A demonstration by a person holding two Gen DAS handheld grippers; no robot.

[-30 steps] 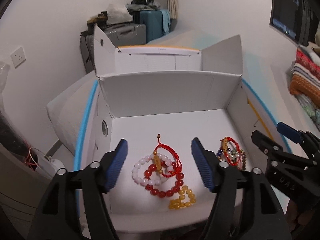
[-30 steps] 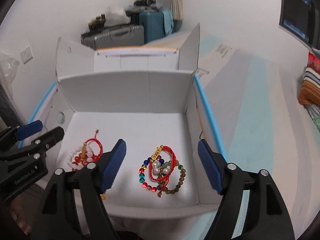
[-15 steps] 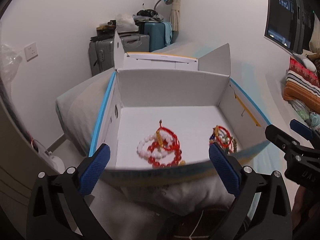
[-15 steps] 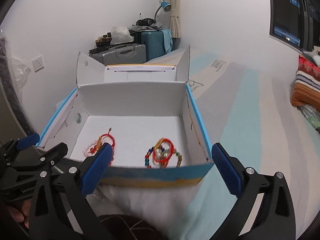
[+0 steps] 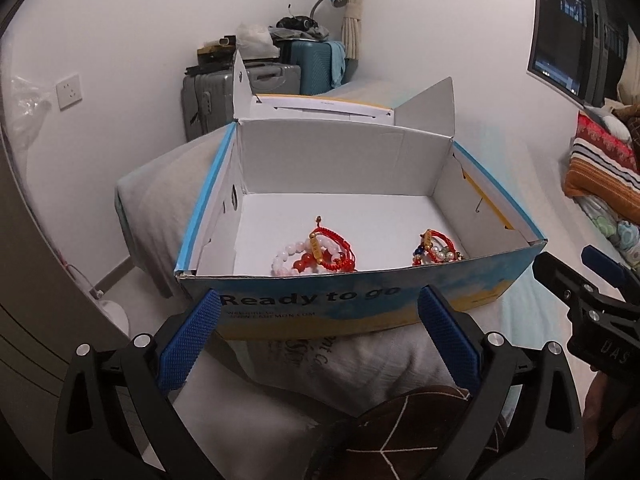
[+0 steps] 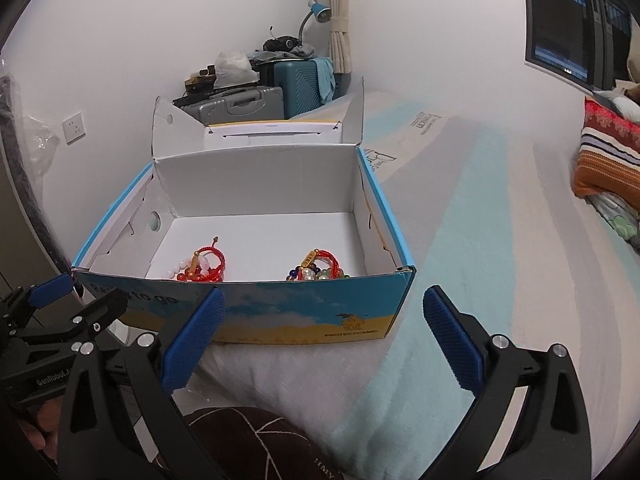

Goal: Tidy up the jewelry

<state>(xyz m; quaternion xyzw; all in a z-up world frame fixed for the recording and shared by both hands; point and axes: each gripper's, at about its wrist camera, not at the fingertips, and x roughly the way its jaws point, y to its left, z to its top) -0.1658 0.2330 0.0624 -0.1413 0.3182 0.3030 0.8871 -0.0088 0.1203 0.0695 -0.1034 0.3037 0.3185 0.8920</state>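
Note:
An open cardboard box [image 5: 360, 304] [image 6: 280, 312] with a blue printed front rests on a bed. On its white floor lie two heaps of bracelets: a red and white one [image 5: 316, 254] [image 6: 202, 266] on the left, and a multicoloured one [image 5: 436, 250] [image 6: 318, 270] on the right. Both are partly hidden by the front wall. My left gripper [image 5: 318, 334] hangs open in front of the box, outside it, with nothing between its blue pads. My right gripper [image 6: 322, 334] is open too, in front of the box's right half, and holds nothing.
The box's lid flaps [image 5: 432, 100] stand up behind it. A white and pale blue bedcover [image 6: 460, 240] spreads to the right. Suitcases [image 5: 240, 88] are stacked in the far corner, folded striped bedding [image 5: 600, 168] lies at the right, and a brown patterned cushion [image 5: 400, 432] is near me.
Both grippers have pulled back out of the box toward me and opened wider. The two bracelet heaps they stood over stay on the box floor.

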